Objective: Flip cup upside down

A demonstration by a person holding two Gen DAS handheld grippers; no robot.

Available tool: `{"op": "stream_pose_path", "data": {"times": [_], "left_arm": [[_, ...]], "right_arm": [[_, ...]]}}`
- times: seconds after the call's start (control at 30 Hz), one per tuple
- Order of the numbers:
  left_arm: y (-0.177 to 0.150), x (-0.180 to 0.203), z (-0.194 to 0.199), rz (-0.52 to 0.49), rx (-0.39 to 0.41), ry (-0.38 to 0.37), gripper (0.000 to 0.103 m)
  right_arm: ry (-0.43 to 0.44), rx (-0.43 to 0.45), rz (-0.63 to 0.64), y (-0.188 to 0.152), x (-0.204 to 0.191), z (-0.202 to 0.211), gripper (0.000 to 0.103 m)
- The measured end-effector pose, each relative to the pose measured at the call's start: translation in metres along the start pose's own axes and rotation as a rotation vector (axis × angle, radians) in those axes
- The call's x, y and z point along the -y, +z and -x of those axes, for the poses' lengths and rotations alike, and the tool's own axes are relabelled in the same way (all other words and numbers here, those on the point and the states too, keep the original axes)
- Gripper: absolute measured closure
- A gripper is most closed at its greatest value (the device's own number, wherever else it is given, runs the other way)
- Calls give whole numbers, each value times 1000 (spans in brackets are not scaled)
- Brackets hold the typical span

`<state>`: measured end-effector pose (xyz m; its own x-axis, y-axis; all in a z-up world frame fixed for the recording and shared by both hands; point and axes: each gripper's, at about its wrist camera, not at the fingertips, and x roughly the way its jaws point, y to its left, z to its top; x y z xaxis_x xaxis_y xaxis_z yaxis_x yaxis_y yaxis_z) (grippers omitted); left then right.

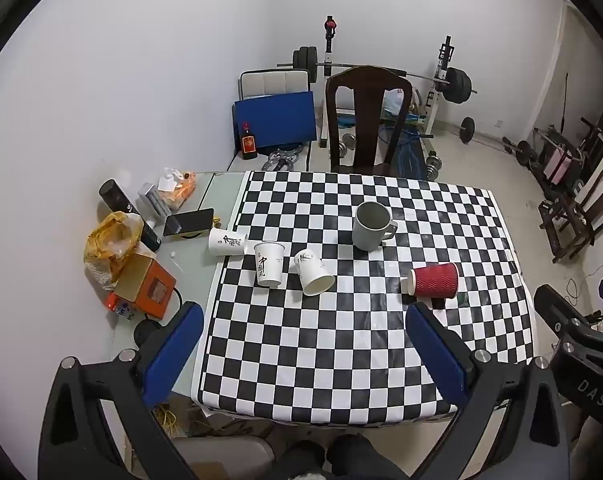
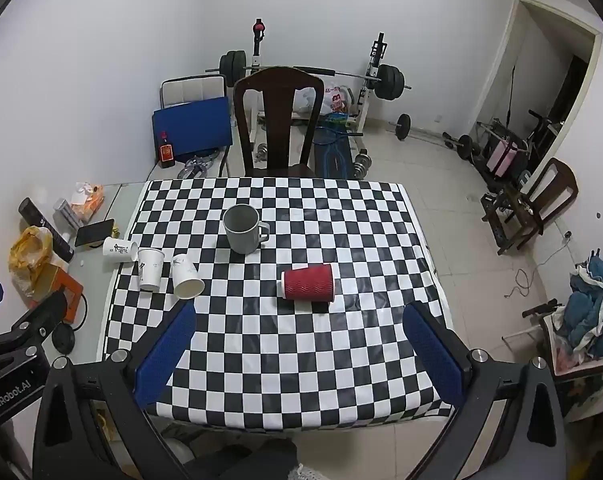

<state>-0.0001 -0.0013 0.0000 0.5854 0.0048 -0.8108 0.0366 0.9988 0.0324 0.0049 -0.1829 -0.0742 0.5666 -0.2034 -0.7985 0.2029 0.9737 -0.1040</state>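
Note:
A grey mug stands upright, mouth up, near the middle of the checkered table. A red ribbed paper cup lies on its side nearer me. One white paper cup stands upright; another white cup lies tipped beside it; a third white cup lies on its side at the cloth's left edge. My left gripper and right gripper are open, empty, above the table's near edge.
Clutter sits left of the cloth: an orange box, a yellow bag, a phone, tissues. A dark wooden chair stands behind the table, with a barbell rack beyond it.

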Motion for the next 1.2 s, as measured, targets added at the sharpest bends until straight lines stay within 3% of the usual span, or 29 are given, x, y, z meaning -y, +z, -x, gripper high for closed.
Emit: {"op": "stream_pose_path", "data": {"times": [1.2], "left_arm": [[1, 0, -1, 2, -15, -8, 0]], "right_arm": [[-3, -1, 4, 7, -2, -3, 0]]}}
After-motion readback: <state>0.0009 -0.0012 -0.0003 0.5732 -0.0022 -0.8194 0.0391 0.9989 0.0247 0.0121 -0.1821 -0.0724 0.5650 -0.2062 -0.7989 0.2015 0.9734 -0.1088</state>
